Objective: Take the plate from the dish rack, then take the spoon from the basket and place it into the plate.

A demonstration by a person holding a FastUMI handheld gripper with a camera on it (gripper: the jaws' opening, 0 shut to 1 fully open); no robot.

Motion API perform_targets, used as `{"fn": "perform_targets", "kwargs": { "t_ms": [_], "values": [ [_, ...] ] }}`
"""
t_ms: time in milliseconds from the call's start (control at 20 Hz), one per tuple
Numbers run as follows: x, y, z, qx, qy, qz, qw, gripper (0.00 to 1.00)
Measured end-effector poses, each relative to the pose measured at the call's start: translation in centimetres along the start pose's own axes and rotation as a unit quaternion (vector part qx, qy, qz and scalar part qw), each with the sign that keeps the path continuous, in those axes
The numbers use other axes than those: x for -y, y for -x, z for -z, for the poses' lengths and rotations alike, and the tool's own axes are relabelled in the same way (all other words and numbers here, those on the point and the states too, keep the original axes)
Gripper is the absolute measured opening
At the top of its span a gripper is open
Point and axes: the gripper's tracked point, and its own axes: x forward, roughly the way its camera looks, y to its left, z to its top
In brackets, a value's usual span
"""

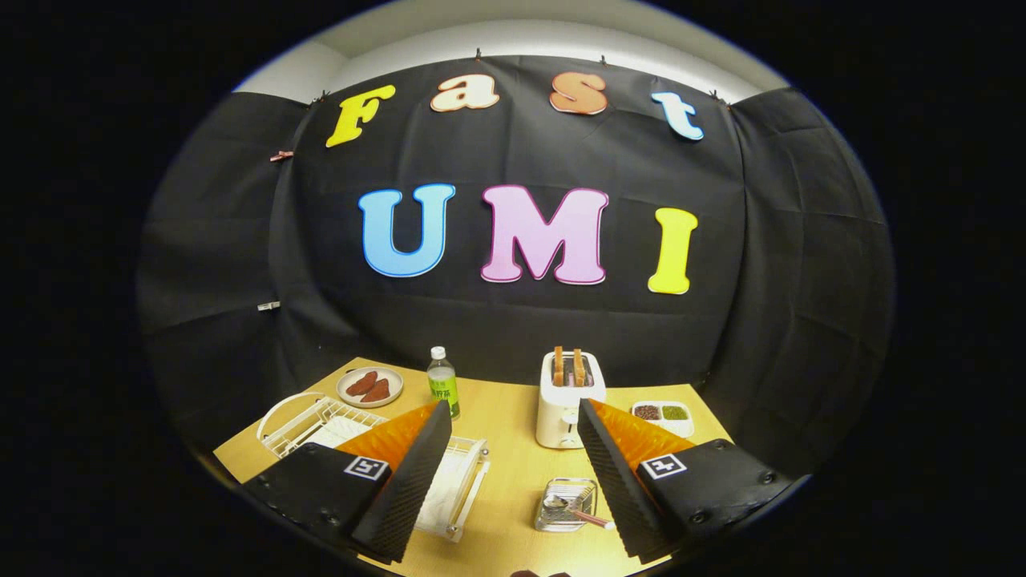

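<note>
From the gripper view, the tool [509, 473] hangs high over the near edge of the wooden surface [505, 417], its two fingers spread wide apart with nothing between them but bare wood. The dish rack [321, 421], a white wire frame, sits at the near left corner, and the left finger crosses in front of it, so the rack lies low and to the left of the tool. Something pale and flat lies in the rack under that finger, likely the plate [449, 489], though its shape is mostly hidden. Just inside the right finger sits the basket [566, 505], a small shiny wire holder, with the spoon [581, 514] lying in it, handle pointing right toward that finger. Further back stand a green-labelled bottle [442, 382], a dish of reddish food [369, 386], a white toaster [567, 398] with two slices up, and a little two-part tray [662, 414] toward the far right corner. The rack step looks unstarted: the tool probably needs to swing left and drop toward the rack, since it now points straight ahead and sits closer to the basket line.
</note>
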Motion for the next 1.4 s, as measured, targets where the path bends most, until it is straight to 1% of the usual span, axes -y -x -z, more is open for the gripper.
{"fn": "perform_targets", "kwargs": {
  "t_ms": [250,450,650,750,850,950,1000,1100,1150,1250,1300,1400],
  "values": [
    [-4.8,-4.3,2.2,-0.065,0.007,-0.05,0.997,0.98],
    [-9.0,-6.8,5.2,-0.138,-0.021,-0.086,0.986,0.98],
    [-11.1,-9.5,8.9,-0.208,-0.037,-0.083,0.974,0.98],
    [-11.0,-10.9,10.7,-0.245,-0.05,-0.067,0.966,0.99],
    [-11.3,-11.5,12.5,-0.284,-0.075,-0.052,0.954,0.99],
    [-11.6,-12.1,14.2,-0.32,-0.105,-0.041,0.941,0.94],
    [-11.8,-12.3,15.0,-0.336,-0.118,-0.036,0.934,0.84],
    [-12.3,-12.5,16.1,-0.358,-0.134,-0.033,0.923,0.77],
    [-12.6,-12.6,16.3,-0.365,-0.137,-0.033,0.92,0.7],
    [-13.0,-12.7,16.7,-0.374,-0.133,-0.03,0.917,0.53],
    [-13.0,-12.8,16.8,-0.373,-0.13,-0.025,0.918,0.45],
    [-13.1,-12.8,16.9,-0.376,-0.124,-0.016,0.918,0.43]
  ]
}}
